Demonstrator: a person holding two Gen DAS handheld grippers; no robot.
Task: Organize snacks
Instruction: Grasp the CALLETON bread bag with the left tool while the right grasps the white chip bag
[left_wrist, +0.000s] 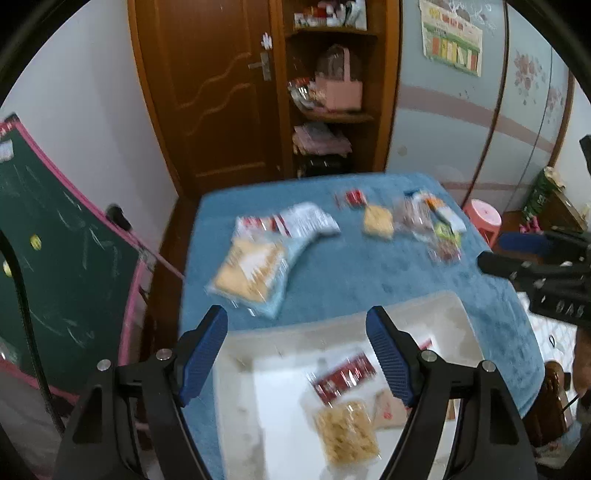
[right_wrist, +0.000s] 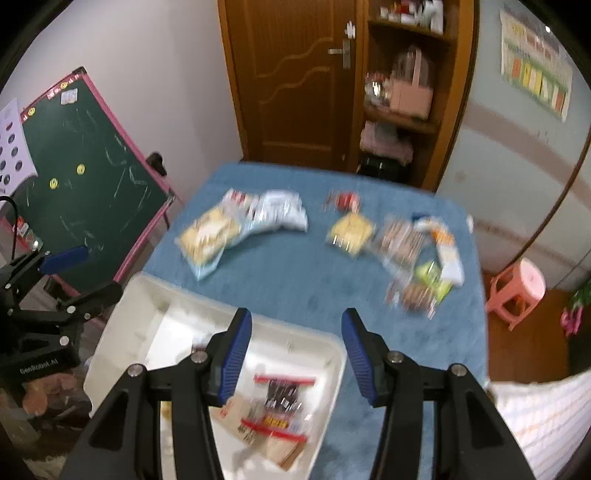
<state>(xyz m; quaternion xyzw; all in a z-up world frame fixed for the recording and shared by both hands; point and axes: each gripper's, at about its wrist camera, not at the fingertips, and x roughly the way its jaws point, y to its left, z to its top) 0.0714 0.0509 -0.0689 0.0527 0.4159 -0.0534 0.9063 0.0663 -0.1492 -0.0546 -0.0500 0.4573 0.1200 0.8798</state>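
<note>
A white bin (left_wrist: 436, 306) sits at the near edge of a blue-covered table (left_wrist: 351, 269); it also shows in the right wrist view (right_wrist: 122, 317). Inside lie a red packet (left_wrist: 343, 376), a yellow cracker bag (left_wrist: 347, 432) and a tan packet (right_wrist: 236, 413). My left gripper (left_wrist: 297, 328) is open and empty above the bin's far rim. My right gripper (right_wrist: 297, 328) is open and empty above the bin's far right corner. On the table lie a large cracker pack (left_wrist: 251, 273), a white-blue bag (left_wrist: 310, 221), a small yellow bag (right_wrist: 351, 229) and mixed packets (right_wrist: 421, 258).
A green chalkboard (right_wrist: 85, 173) leans at the left of the table. A wooden door and shelf unit (left_wrist: 328, 92) stand behind it. A pink stool (right_wrist: 517, 291) stands at the right. The other gripper shows at each view's edge (left_wrist: 535, 273).
</note>
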